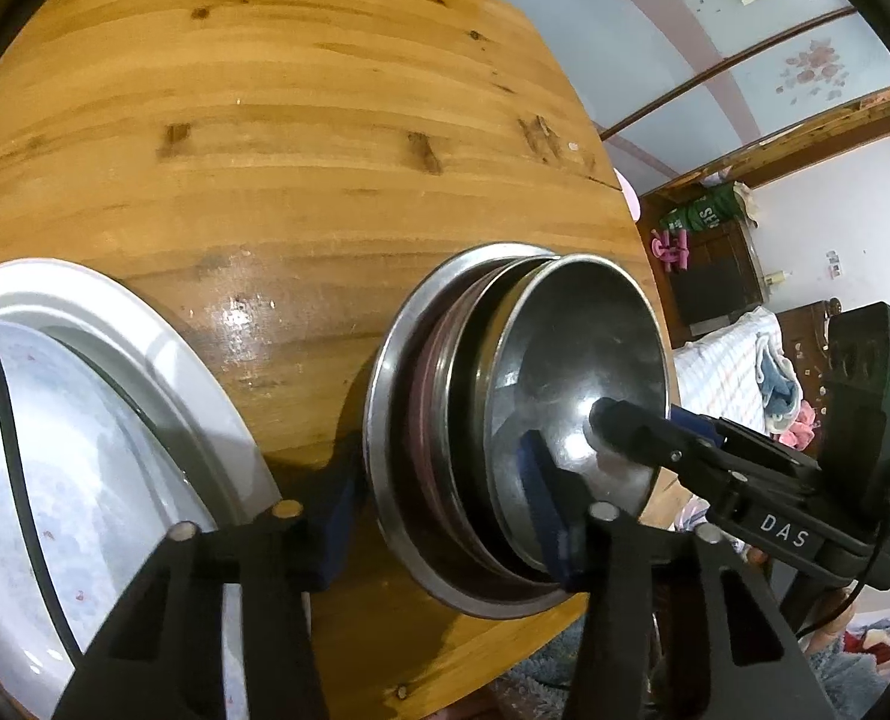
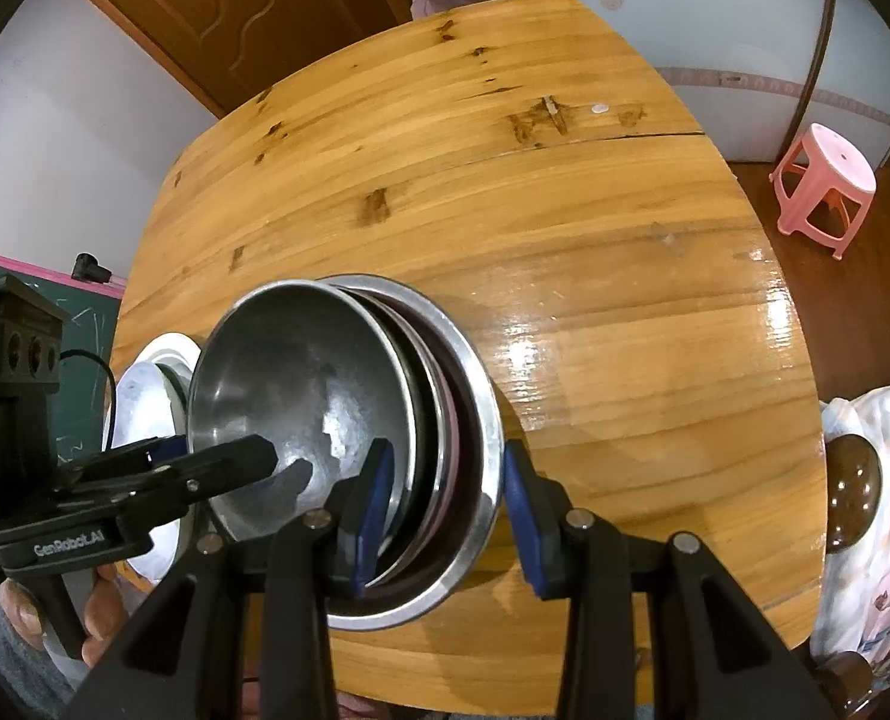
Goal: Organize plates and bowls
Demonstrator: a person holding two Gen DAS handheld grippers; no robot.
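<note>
Both tongs, left [image 1: 445,516] and right [image 2: 451,516], stand half-open astride rims of nested steel bowls [image 2: 349,420] facing up on the worktop [image 2: 565,240].

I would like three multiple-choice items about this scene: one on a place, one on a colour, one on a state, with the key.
1. Where does the white plate lie?
A. on the stool
B. on the table, beside the steel stack
C. on top of the steel stack

2. What colour is the stool?
A. pink
B. green
C. black

3. In what state is the top bowl of the stack?
A. full of food
B. turned upside down
C. empty, opening up

Key:
1 B: the plate rests on the table next to the stack.
2 A: the stool beyond the table is plainly pink.
3 C: the inside of the top bowl shows bare metal and holds no food; only gripper fingers reach into it.
</note>
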